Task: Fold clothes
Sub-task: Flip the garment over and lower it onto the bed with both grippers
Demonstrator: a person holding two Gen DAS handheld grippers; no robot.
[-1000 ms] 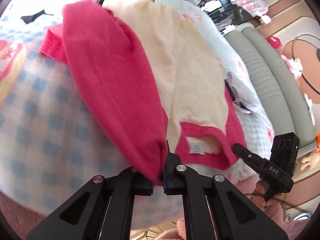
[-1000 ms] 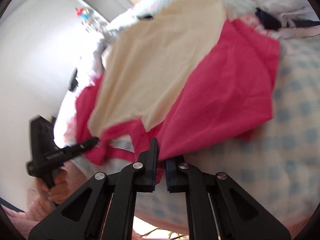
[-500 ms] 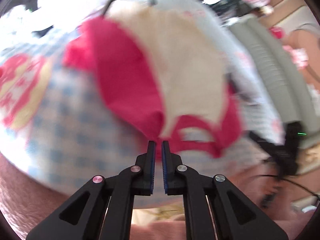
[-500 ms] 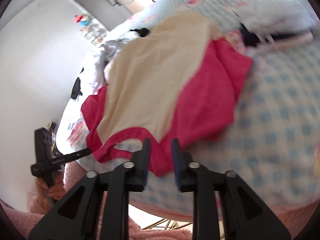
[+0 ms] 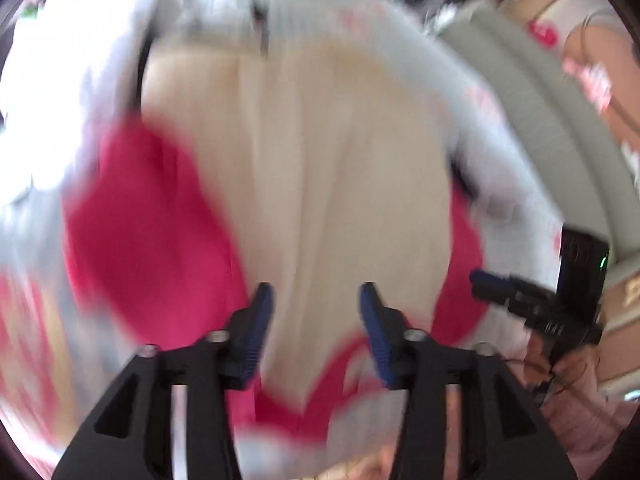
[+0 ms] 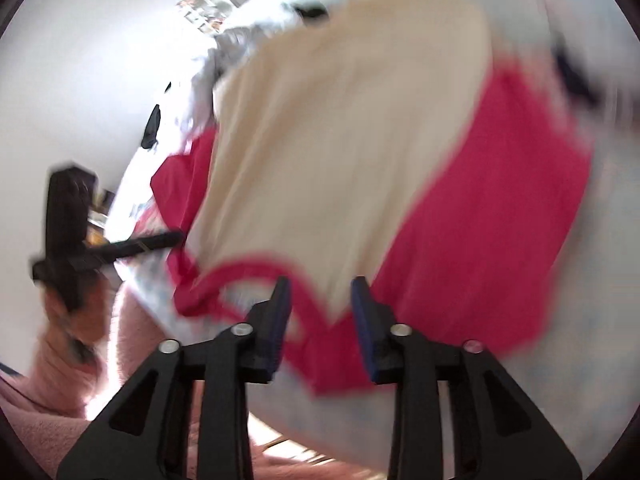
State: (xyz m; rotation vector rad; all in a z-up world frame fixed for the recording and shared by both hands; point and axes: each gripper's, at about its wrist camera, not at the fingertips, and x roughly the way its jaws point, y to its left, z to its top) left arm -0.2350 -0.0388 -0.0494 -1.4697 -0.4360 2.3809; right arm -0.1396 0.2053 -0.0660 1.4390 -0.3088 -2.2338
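Cream-and-pink shirt [image 5: 340,184] spread flat on the bed [image 6: 600,344], collar end nearest both tools. Left gripper [image 5: 316,312] and right gripper [image 6: 320,304] (both views blurred) hover above its near edge, jaws parted, holding nothing.

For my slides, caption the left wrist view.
Left gripper open above the cream-and-pink shirt on the bed.

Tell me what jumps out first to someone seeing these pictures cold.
The cream and bright pink shirt fills the middle of both views, spread on a pale bed cover with its pink neckline nearest the cameras. In front of it the left tool and right tool both stand open, holding nothing. Everything is blurred.
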